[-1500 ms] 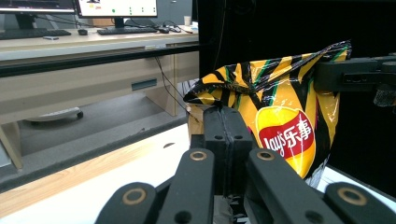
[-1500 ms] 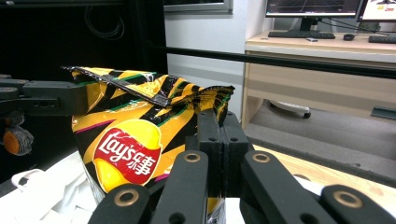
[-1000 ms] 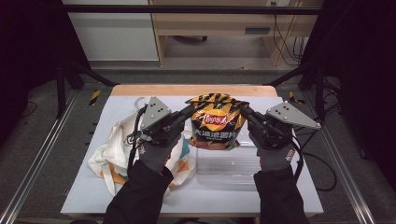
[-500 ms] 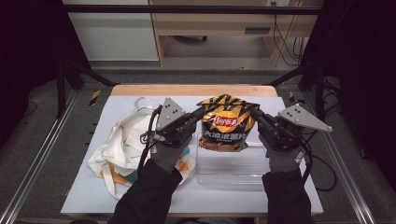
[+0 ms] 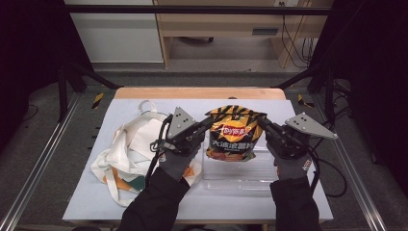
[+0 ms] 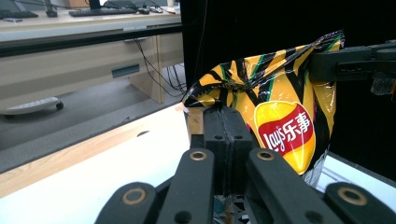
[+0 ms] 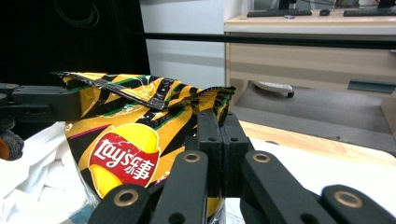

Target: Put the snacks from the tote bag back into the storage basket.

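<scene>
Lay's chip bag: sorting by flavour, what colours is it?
Yellow-orange with black stripes and a red logo; left gripper view.

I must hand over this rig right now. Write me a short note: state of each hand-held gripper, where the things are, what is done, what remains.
Left hand-held gripper: shut on the chip bag, pinching its top left corner.
Right hand-held gripper: shut on the chip bag's top right corner.
Chip bag: sealed, held upright between both, above the clear plastic tray.
Cloth tote bag: lies crumpled on the table, left of the tray.
Done: the bag is gripped at both top corners.
Left: likely set the bag down into the tray or pack it into the tote; I cannot tell which. Keep both grips closed until it rests.
</scene>
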Motion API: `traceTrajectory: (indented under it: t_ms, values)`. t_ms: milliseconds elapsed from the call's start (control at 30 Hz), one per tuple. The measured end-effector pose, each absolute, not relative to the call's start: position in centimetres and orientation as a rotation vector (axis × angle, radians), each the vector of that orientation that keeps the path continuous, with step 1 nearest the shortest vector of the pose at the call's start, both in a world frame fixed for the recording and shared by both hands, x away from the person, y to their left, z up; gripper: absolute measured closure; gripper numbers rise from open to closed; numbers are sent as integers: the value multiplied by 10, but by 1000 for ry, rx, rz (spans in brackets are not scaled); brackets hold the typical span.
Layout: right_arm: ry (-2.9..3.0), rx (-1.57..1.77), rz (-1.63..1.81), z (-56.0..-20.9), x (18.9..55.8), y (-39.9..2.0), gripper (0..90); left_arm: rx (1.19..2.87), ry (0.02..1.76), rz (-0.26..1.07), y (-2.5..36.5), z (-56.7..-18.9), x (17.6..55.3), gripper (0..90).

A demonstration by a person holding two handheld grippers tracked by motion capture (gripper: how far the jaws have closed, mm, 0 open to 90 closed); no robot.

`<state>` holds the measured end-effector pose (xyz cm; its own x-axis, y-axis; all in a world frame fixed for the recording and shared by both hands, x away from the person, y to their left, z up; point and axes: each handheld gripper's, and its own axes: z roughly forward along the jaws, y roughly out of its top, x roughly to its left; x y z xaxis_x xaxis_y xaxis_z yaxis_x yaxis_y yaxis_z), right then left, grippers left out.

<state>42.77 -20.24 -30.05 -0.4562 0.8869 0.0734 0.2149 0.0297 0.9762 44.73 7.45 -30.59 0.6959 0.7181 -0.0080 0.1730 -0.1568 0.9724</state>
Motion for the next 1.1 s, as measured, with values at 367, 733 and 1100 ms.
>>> traceTrajectory:
  t_ms: [367, 733, 1100]
  values:
    - [1756, 1156, 1429, -317, 437, -198, 893, 1701, 753, 547, 77, -327, 455, 898]
    - [1783, 1184, 1389, -333, 446, -195, 891, 1712, 786, 545, 75, -345, 463, 897]
    - [1808, 1198, 1336, -348, 456, -189, 887, 1734, 822, 552, 75, -359, 472, 897]
